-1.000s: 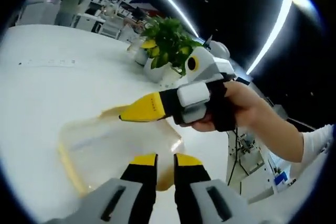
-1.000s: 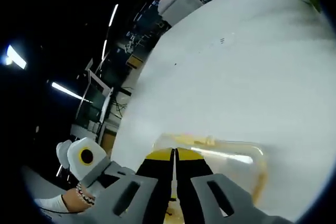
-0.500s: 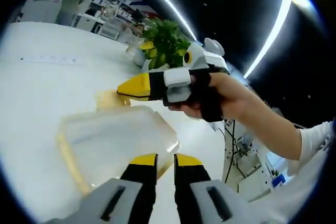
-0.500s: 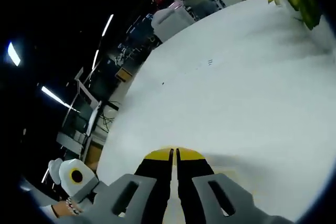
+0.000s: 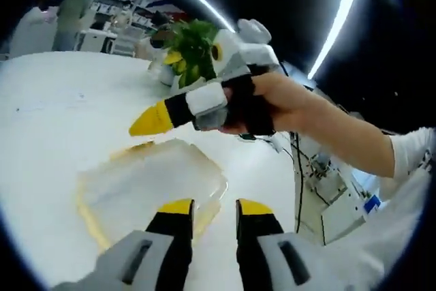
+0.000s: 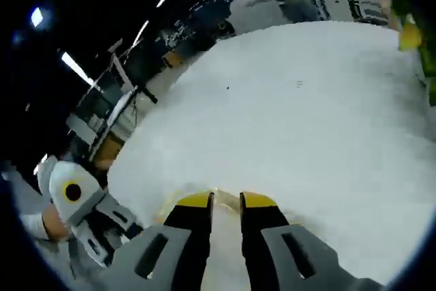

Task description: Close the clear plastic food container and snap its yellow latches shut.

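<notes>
Clear, rounded-rectangular plastic container with yellow rim on smooth white table.

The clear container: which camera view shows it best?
The left gripper view: the clear container lies whole on the white table. The right gripper view shows a yellowish edge behind its hand-held gripper.

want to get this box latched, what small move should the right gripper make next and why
Probably lower the right gripper back onto the clear container. In the left gripper view it hangs above the lidded container on the white table, its jaws close together and gripping nothing, while the left gripper waits near the container's edge. Which yellow latch is unsnapped I cannot tell.
</notes>
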Motion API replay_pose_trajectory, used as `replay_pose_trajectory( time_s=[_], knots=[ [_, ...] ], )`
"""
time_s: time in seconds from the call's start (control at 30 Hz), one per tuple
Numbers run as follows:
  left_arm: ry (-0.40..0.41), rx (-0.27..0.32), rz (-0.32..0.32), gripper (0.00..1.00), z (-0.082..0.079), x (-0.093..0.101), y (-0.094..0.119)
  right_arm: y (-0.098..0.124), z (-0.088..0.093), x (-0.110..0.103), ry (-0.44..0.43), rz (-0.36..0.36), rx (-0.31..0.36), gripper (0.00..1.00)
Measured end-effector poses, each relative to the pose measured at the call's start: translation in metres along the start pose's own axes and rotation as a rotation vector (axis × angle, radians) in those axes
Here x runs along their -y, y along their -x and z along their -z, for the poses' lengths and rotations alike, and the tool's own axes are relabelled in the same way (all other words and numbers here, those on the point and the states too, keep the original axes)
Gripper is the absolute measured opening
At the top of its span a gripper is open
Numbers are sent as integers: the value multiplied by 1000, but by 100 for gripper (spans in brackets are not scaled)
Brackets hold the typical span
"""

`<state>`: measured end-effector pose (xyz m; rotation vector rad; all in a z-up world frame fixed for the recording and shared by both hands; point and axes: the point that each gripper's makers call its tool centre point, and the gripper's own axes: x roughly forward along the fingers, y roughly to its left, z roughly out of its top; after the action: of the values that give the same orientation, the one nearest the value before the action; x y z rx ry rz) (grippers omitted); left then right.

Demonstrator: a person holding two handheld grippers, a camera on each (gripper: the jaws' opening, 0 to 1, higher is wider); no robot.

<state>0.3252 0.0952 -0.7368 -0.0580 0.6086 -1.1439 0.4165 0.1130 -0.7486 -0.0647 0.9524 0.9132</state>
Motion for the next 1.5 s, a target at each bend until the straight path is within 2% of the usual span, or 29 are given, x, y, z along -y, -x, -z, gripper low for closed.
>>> replay_pose_trajectory(
  time_s=[0.03,0.07,0.1,0.13,0.2,0.27,0.3,0.33,0.37,0.4,0.5,0.6,0.77,0.83,0.9,1.0,1.13,1.3,1.5],
  knots=[
    [-68,-24,-26,21,-2,-2,2,2,4,-1,111,11,-76,24],
    [-178,-62,-77,23,-5,-8,4,7,10,1,290,53,-189,29],
    [-264,-92,-117,26,-6,-13,6,9,14,3,428,69,-263,35],
    [-386,-146,-153,28,-6,-17,7,12,19,4,551,80,-342,38],
    [-553,-205,-135,33,-3,-15,5,13,28,-3,683,30,-443,41],
    [-583,-244,-157,37,2,-18,4,13,32,-9,719,-9,-492,39],
    [-628,-261,-164,37,5,-21,3,11,34,-11,735,-28,-520,39],
    [-632,-277,-168,36,7,-22,3,10,34,-11,750,-36,-534,39],
    [-634,-325,-173,36,15,-26,4,7,33,-10,761,-33,-557,39],
    [-636,-337,-175,36,18,-28,4,4,33,-9,759,-30,-563,40],
    [-628,-334,-161,37,17,-30,0,-5,33,-3,781,-32,-608,46],
    [-633,-343,-142,36,17,-28,-3,-10,34,6,802,-25,-651,42],
    [-645,-391,-101,32,22,-26,-8,-9,35,5,790,-59,-689,41],
    [-691,-436,-87,31,28,-26,-9,-9,38,3,787,-77,-703,39],
    [-723,-449,-87,31,28,-26,-11,-10,38,3,787,-81,-711,39],
    [-708,-464,-85,31,26,-26,-13,-9,41,2,766,-104,-728,35],
    [-752,-504,-64,32,27,-24,-15,-7,43,1,745,-117,-719,36],
    [-805,-564,-88,32,30,-24,-18,-8,41,4,721,-133,-718,36],
    [-813,-598,-172,32,32,-24,-20,-8,44,0,725,-131,-731,35]
  ],
)
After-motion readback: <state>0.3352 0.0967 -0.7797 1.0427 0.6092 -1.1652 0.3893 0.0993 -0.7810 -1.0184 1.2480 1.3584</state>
